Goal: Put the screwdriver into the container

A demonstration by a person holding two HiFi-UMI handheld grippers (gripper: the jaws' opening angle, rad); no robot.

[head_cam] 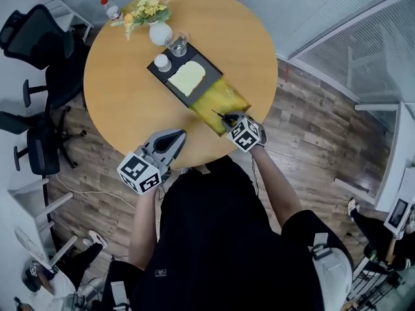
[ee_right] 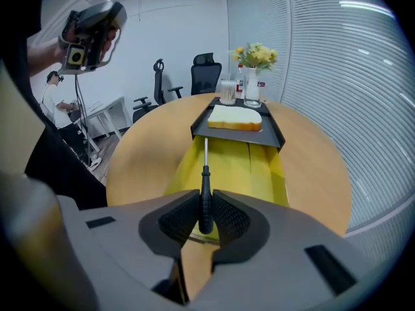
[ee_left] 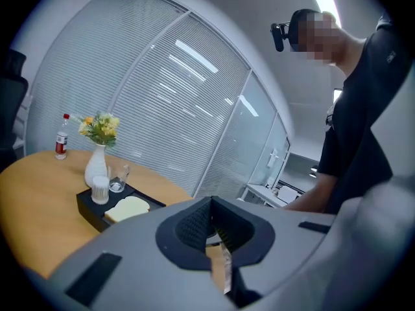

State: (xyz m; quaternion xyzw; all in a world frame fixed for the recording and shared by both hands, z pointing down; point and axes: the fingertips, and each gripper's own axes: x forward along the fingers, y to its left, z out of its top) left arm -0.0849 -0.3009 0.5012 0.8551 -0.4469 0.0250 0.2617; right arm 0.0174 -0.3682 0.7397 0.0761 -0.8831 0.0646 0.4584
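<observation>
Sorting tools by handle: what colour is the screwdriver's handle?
Black screwdriver handle, best seen in the right gripper view.

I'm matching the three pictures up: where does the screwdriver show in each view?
Head view: screwdriver at the right tool, over the yellow container.
Left gripper view: not in it.
Right gripper view: low centre, gripped between the jaws.
Shared landmark: the bread slice.

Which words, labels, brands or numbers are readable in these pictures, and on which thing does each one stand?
No text can be read anywhere.
Bottle: red label, too small to read.
Cubes on the left gripper and right gripper: black-and-white square markers only, no letters.
Shirt: small pale mark, too small to read.
Screwdriver and container: no print shows.
</observation>
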